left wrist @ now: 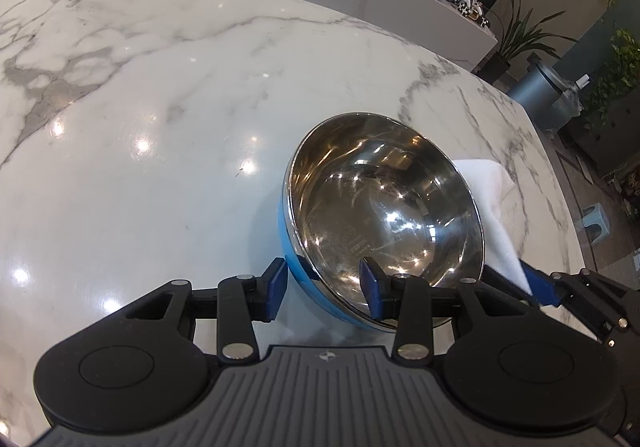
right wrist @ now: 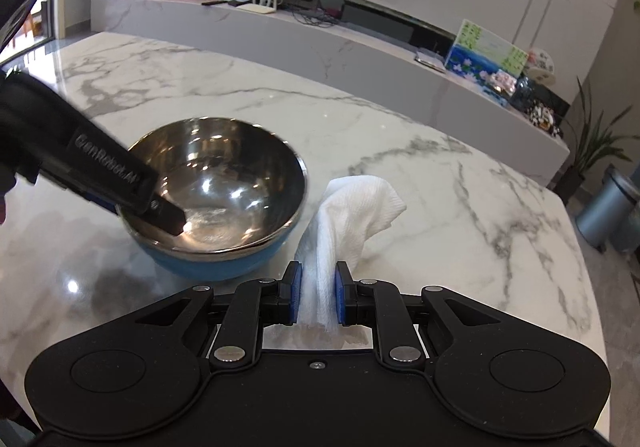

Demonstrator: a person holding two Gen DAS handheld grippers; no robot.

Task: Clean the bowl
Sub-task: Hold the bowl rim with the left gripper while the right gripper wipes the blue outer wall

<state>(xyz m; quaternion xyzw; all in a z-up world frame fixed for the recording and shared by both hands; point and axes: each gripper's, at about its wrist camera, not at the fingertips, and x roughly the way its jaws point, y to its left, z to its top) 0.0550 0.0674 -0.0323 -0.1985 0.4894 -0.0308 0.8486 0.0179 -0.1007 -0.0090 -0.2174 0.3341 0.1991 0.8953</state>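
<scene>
A steel bowl [left wrist: 384, 207] with a blue outside sits on the marble table [left wrist: 160, 127]; it also shows in the right wrist view [right wrist: 224, 187]. My left gripper [left wrist: 324, 291] is open and straddles the bowl's near rim, one finger inside and one outside; the bowl looks slightly tilted. The left gripper's finger [right wrist: 160, 211] reaches into the bowl in the right wrist view. My right gripper [right wrist: 318, 297] is shut on a white paper towel [right wrist: 348, 211], just right of the bowl. The towel [left wrist: 496, 207] also shows behind the bowl in the left wrist view.
The marble table [right wrist: 440, 175] extends far and left of the bowl. A long low cabinet [right wrist: 320, 39] with pictures and small items stands behind the table. A grey bin [right wrist: 608, 207] and plants stand on the floor to the right.
</scene>
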